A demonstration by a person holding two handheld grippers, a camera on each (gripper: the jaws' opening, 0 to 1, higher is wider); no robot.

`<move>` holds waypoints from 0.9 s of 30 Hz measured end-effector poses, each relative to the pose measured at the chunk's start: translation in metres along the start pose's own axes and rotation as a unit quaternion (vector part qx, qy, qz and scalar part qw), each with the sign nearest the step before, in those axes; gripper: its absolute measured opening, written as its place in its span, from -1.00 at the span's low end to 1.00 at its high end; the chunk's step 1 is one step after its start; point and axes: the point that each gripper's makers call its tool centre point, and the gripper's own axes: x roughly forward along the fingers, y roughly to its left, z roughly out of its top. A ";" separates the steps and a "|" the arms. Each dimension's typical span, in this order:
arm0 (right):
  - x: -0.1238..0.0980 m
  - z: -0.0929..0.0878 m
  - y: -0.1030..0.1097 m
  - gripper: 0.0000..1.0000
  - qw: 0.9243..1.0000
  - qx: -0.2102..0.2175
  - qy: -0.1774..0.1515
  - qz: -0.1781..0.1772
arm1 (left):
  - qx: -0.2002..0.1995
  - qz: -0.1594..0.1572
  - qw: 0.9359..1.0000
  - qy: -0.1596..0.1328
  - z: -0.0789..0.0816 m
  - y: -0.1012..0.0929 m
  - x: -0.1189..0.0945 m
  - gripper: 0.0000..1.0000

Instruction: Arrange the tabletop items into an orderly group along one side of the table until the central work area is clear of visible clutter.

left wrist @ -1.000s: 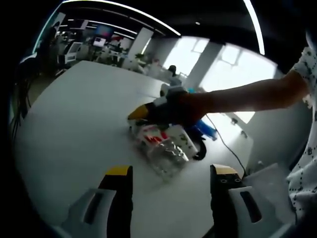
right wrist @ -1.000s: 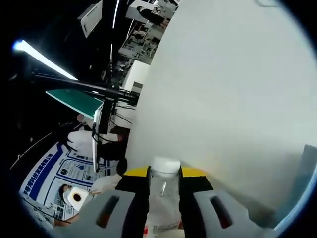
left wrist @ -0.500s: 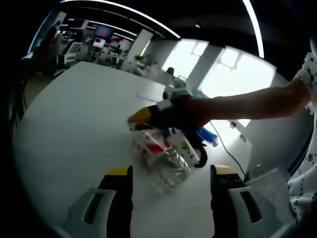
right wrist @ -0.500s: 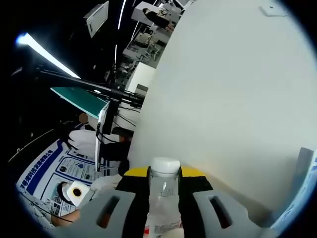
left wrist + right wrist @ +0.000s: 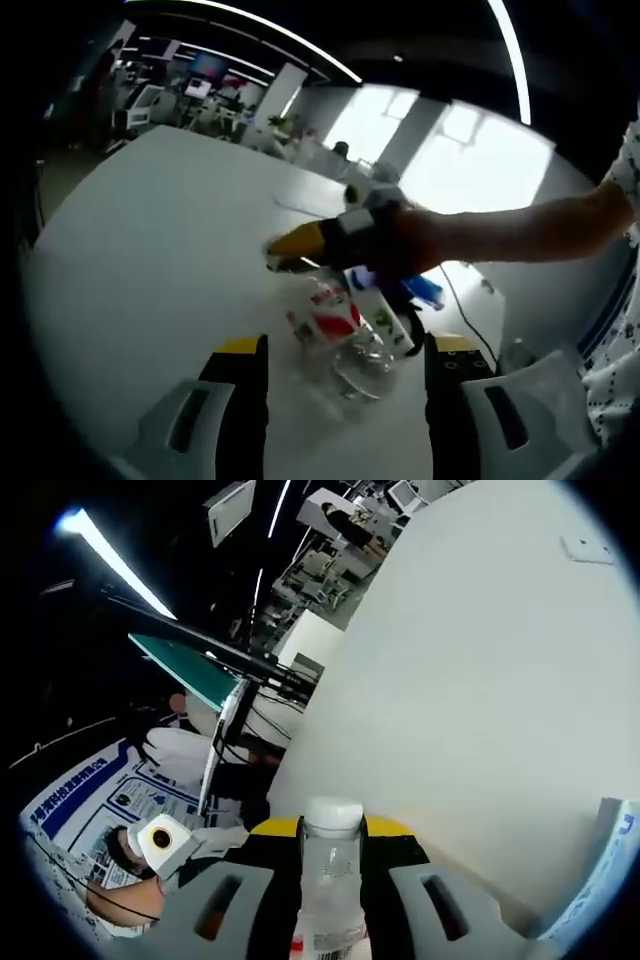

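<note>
A clear plastic bottle (image 5: pixel 335 325) with a red label and a white cap (image 5: pixel 333 814) is tilted above the white table (image 5: pixel 150 230), cap end in my right gripper (image 5: pixel 292 250). In the right gripper view, that gripper (image 5: pixel 333 832) is shut on the bottle's neck (image 5: pixel 330 880), its yellow-tipped jaws pressing both sides. My left gripper (image 5: pixel 348 348) hangs open just in front of the bottle's base, with nothing between its jaws. A hand and bare forearm (image 5: pixel 500 225) reach in from the right, holding the right gripper.
A small white carton (image 5: pixel 388 322) with green print and a blue packet (image 5: pixel 425 290) lie just behind the bottle. A blue-and-white pack (image 5: pixel 612 855) shows at the right edge. Off the table's far edge are a green board (image 5: pixel 190 670) and a person in white (image 5: pixel 175 755).
The right gripper has raised and swung the bottle nearer to my left gripper, so its base now points toward the left jaws. The left gripper has stayed open.
</note>
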 end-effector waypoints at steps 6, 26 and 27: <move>-0.003 0.003 0.004 -0.64 1.000 -0.018 0.001 0.005 | 0.005 -0.007 1.000 0.002 0.001 -0.003 0.002 0.21; -0.014 0.009 0.026 -0.64 0.995 -0.090 -0.019 0.026 | 0.026 -0.033 0.999 0.020 0.009 -0.002 0.019 0.45; -0.014 0.008 0.027 -0.64 0.995 -0.093 -0.018 0.026 | 0.027 -0.036 0.999 0.021 0.009 -0.003 0.020 0.45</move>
